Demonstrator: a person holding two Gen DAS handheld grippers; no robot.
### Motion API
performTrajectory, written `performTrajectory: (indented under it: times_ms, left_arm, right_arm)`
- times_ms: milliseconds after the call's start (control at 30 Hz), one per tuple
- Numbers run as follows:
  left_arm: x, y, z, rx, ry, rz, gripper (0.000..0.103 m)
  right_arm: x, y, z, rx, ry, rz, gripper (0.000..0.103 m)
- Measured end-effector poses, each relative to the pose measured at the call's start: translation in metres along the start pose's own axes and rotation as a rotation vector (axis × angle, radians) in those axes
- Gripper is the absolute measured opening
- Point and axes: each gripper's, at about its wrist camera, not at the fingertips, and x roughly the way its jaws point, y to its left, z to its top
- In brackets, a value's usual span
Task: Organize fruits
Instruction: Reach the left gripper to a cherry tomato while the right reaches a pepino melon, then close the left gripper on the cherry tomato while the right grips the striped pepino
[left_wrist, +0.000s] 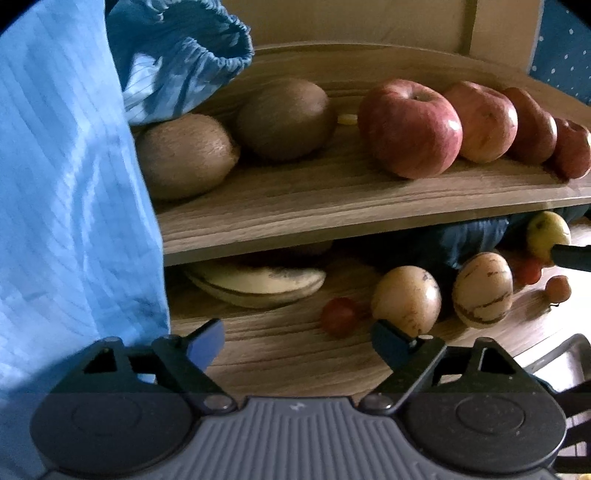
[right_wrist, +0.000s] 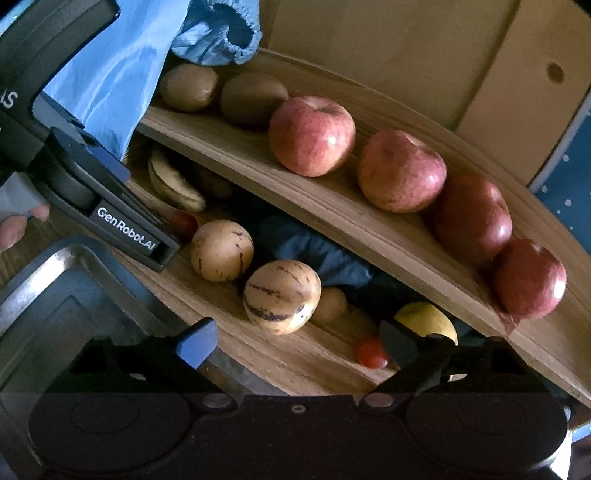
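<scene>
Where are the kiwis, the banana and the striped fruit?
Kiwis (left_wrist: 186, 155): left wrist view, fuzzy skin of the nearer one.
Banana (left_wrist: 258, 284): left wrist view, middle of its peel.
Striped fruit (right_wrist: 280, 295): right wrist view, its front side.

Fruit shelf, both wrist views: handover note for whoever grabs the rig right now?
Left gripper: open, empty, low in front of the lower shelf.
Right gripper: open, empty, near the yellow fruit and a small red fruit.
Upper shelf: two kiwis on the left, four apples in a row on the right; looks sorted.
Lower shelf: bananas, two striped melons, small red fruits and the yellow fruit, loosely mixed.
Left to do: group the lower-shelf fruit, judging by the spread.
</scene>
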Motion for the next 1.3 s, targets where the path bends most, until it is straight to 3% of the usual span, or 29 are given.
performTrajectory:
  times_ms: [367,633,933,1100,1300]
  left_arm:
    - [0.007,0.007,0.002,-0.028,0.008,-0.065,0.073]
    - [0.011,0.013,0.002,-0.043,0.0,-0.108,0.056]
    - [0.015,0.012,0.003,-0.041,0.012,-0.143,0.041]
    - [0.017,0.014,0.003,-0.05,0.011,-0.151,0.033]
    - [0.015,0.014,0.004,-0.053,0.013,-0.172,0.026]
  right_arm:
    - [0.012,0.007,0.009,-0.042,0.001,-0.013,0.08]
    - [0.018,0.011,0.011,-0.051,0.006,-0.016,0.067]
    - [0.023,0.013,0.013,-0.053,0.015,-0.01,0.062]
    - [0.023,0.016,0.014,-0.062,0.015,-0.001,0.053]
    - [0.02,0.017,0.013,-0.048,0.014,0.005,0.053]
